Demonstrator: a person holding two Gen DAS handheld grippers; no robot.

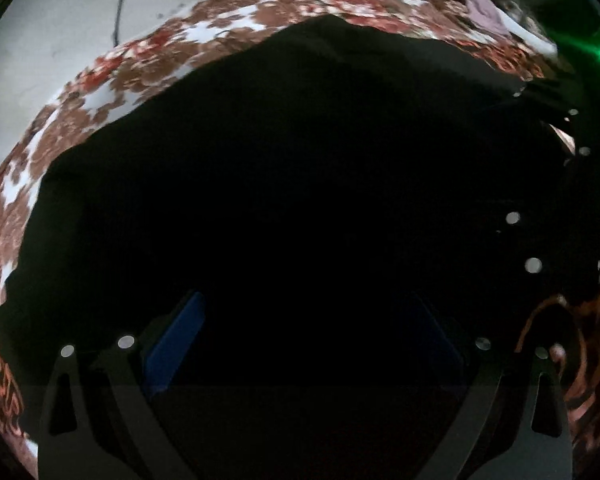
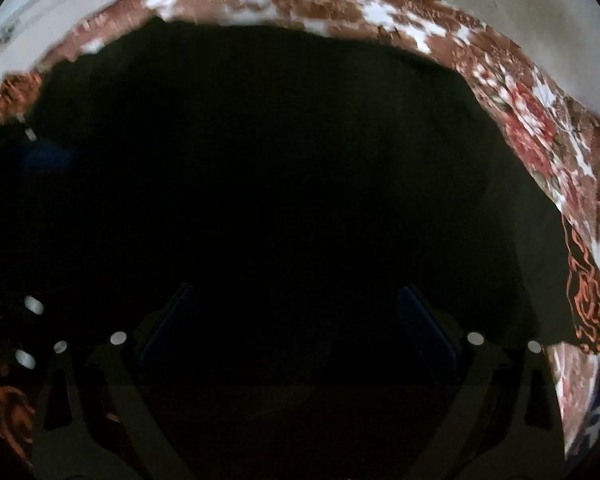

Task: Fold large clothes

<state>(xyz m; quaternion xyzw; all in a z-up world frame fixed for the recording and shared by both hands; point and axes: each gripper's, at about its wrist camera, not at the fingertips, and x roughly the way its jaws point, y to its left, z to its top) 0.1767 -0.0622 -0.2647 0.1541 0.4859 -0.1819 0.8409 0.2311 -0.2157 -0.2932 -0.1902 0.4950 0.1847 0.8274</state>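
Now both claws released: left claw and right claw hover over the black garment, spread on floral sheet directly ahead. Between folds, likely; next needs an edge pinched

Floral bedsheet, pale wall behind

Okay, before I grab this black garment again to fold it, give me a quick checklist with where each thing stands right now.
1. Left tongs open, nothing between them: ok.
2. Right tongs open, nothing between them: ok.
3. Black garment spread on the floral sheet: ok.
4. Garment free of wrinkles: cannot tell, too dark.
5. Far edge of the garment visible from both wrists: ok.
6. Other clothes at the far corner apart from the garment: ok.
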